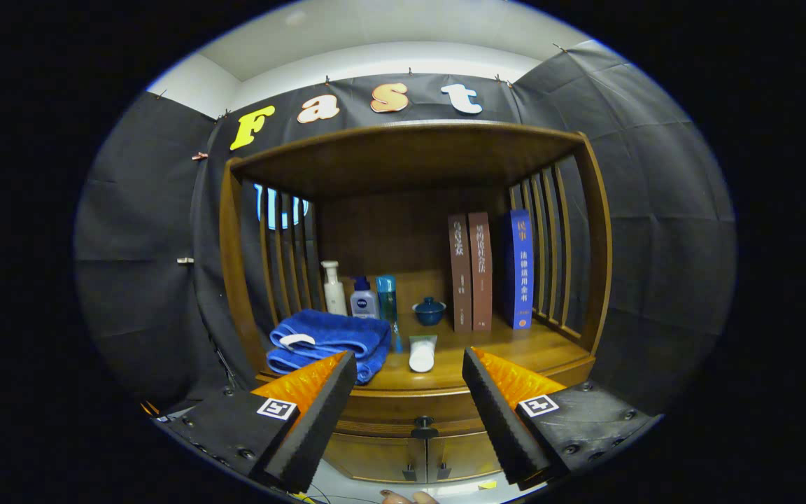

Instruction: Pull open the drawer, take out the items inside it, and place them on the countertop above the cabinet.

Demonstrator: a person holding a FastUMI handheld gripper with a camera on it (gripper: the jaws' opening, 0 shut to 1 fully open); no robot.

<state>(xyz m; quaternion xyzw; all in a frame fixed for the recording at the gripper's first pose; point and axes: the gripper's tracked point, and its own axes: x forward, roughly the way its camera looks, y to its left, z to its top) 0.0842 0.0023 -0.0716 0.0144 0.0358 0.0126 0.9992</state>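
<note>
The wooden cabinet's drawer [389, 409] sits shut under the countertop [536, 350], with a dark round knob [424, 423] at its middle. My gripper [408, 360] is open and holds nothing; its fingers stand wide apart in front of the cabinet, with the knob below and between them, some way ahead. What lies inside the drawer is hidden. On the countertop lie a folded blue towel [329, 341] behind the left finger and a white tube [422, 352] between the fingers.
At the back of the countertop stand a white pump bottle [334, 288], a small white-and-blue bottle [364, 299], a teal bottle [387, 297], a blue lidded cup [429, 311] and three upright books [490, 271]. Slatted sides and a top board enclose the shelf. Two cabinet doors [375, 458] sit below the drawer.
</note>
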